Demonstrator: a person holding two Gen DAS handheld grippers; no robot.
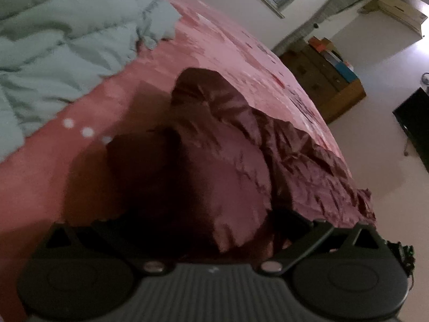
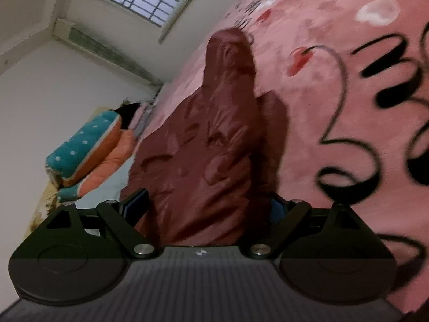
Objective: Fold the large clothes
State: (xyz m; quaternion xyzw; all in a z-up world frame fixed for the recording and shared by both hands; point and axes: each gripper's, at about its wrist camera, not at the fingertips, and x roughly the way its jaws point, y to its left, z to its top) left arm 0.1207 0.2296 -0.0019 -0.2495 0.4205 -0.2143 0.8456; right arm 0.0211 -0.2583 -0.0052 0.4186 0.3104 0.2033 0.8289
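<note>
Left gripper [image 1: 187, 222]: held low over the bed and rolled to one side, so the pink bedspread [image 1: 241, 53] runs diagonally across its view. Its jaws stand spread with a fold of the dark maroon garment [image 1: 228, 161] bunched between them; the fingertips are buried in shadow and cloth, so whether they press the fabric cannot be told.

Right gripper [image 2: 209, 209]: likewise tilted steeply, jaws wide apart, with the garment [image 2: 209, 147] filling the gap and rising away from it in a long crumpled ridge. Its blue-lined finger [image 2: 138, 201] lies against the cloth on one side.

The garment lies on the bedspread, near one edge of the bed. In the left wrist view its wrinkled border reaches that edge, beyond which lies open pale floor [image 1: 375, 147]. A mint-green quilt [image 1: 53, 40] occupies the far side of the mattress, with bare bedspread between it and the garment.

Only the left wrist view shows the quilt and a wooden cabinet [image 1: 321, 80]. Only the right wrist view shows the black cartoon print [image 2: 375, 107] on the bedspread and a teal-and-orange pillow [image 2: 85, 147] by the wall.
</note>
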